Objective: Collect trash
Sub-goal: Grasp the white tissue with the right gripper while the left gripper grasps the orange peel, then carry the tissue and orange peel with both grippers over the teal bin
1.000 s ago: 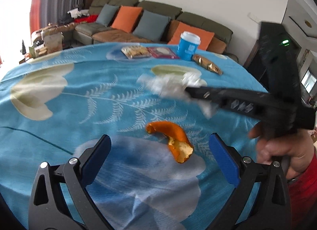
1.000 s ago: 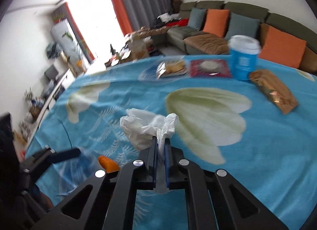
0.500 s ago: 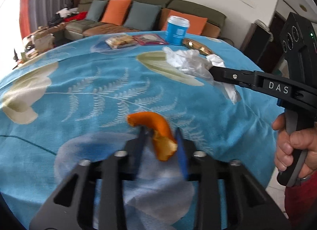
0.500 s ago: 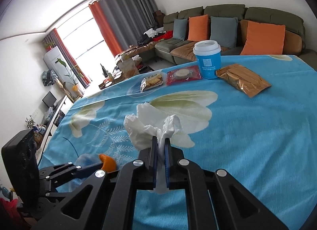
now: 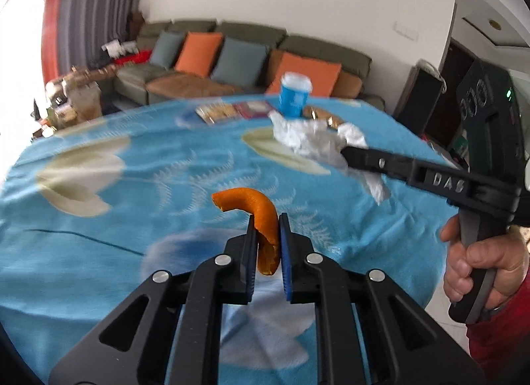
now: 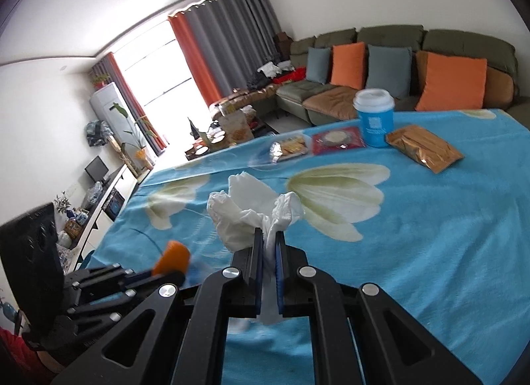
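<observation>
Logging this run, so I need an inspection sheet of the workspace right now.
Surface: blue floral cloth, wrinkled.
Job's things: orange peel and white tissue, both lifted off the cloth.
Clutter: blue cup, gold packet, two snack packs at the far edge.
Grippers: left gripper has just closed on the peel; right gripper clamps the tissue.
Cables: nothing seen.
Surroundings: sofa, curtains, window.

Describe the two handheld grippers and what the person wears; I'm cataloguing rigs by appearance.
Both grippers are matte black plastic with silver pivot bolts and blue pads lining the fingers. The left gripper matches the right gripper. Seen from the left wrist, the right one carries raised "DAS" lettering, a boxy black housing with a green light, and a pistol handle. The person's sleeve is red.
</observation>
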A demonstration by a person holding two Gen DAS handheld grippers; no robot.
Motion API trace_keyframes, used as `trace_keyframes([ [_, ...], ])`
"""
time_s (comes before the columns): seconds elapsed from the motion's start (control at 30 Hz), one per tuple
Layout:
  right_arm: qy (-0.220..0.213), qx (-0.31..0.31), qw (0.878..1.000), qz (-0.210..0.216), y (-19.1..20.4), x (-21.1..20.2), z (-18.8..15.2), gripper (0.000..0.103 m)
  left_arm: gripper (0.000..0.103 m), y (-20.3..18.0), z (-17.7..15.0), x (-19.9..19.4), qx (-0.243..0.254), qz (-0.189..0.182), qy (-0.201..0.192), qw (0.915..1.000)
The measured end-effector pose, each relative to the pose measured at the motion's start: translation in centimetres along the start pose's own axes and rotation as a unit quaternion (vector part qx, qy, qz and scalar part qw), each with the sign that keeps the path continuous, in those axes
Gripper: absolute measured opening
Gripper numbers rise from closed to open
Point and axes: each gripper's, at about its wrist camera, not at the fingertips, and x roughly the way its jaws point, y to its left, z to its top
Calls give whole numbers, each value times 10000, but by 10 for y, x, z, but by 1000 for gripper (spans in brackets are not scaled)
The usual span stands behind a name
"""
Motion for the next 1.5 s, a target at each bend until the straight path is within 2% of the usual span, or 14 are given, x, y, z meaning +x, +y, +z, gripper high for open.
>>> trace_keyframes([
  [0.23,-178,-206,9992,296,35,-13,-8,5,12,19,-5,-67,-50,647,-704,9954],
  [0.4,-251,-373,9979,456,61,-22,-16,5,13,35,-12,-109,-116,975,-1016,9900],
  [0.63,-362,-753,9944,652,98,-38,-31,5,13,63,-31,-168,-463,1450,-1369,9788],
  [1.0,-369,-1171,9871,1029,149,-43,-46,5,13,82,-65,-243,-843,1958,-1743,9613],
  [1.5,-327,-1900,9675,1638,225,-37,-52,6,13,103,-115,-340,-1287,2672,-2138,9308],
])
